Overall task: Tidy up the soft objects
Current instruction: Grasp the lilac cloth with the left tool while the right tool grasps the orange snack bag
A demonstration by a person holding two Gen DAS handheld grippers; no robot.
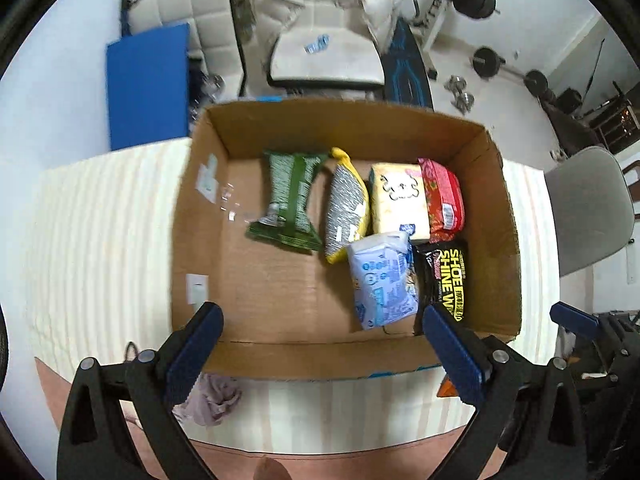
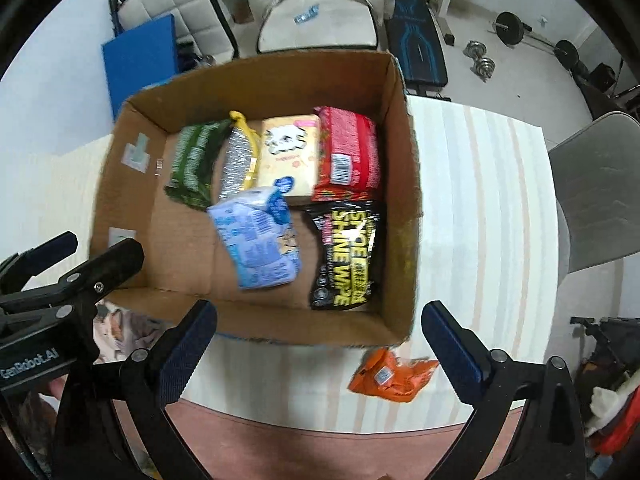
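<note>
An open cardboard box (image 1: 200, 208) (image 2: 404, 208) stands on the striped table. It holds several soft packs: green (image 1: 290, 200) (image 2: 194, 162), yellow-grey (image 1: 346, 204) (image 2: 240, 156), cream tissue (image 1: 398, 200) (image 2: 290, 154), red (image 1: 444, 200) (image 2: 350, 154), light blue (image 1: 382, 278) (image 2: 256, 240) and black shoe-wipe (image 1: 448, 280) (image 2: 348, 254). An orange pack (image 2: 390, 376) lies on the table before the box. My left gripper (image 1: 320, 338) is open and empty over the box's near wall. My right gripper (image 2: 320, 338) is open and empty above the near edge.
A crumpled mauve cloth (image 1: 214, 398) lies on the table by the box's near left corner. A grey chair (image 2: 600, 196) stands at the table's right. A blue mat (image 1: 148, 84), a white chair and gym weights stand beyond the table.
</note>
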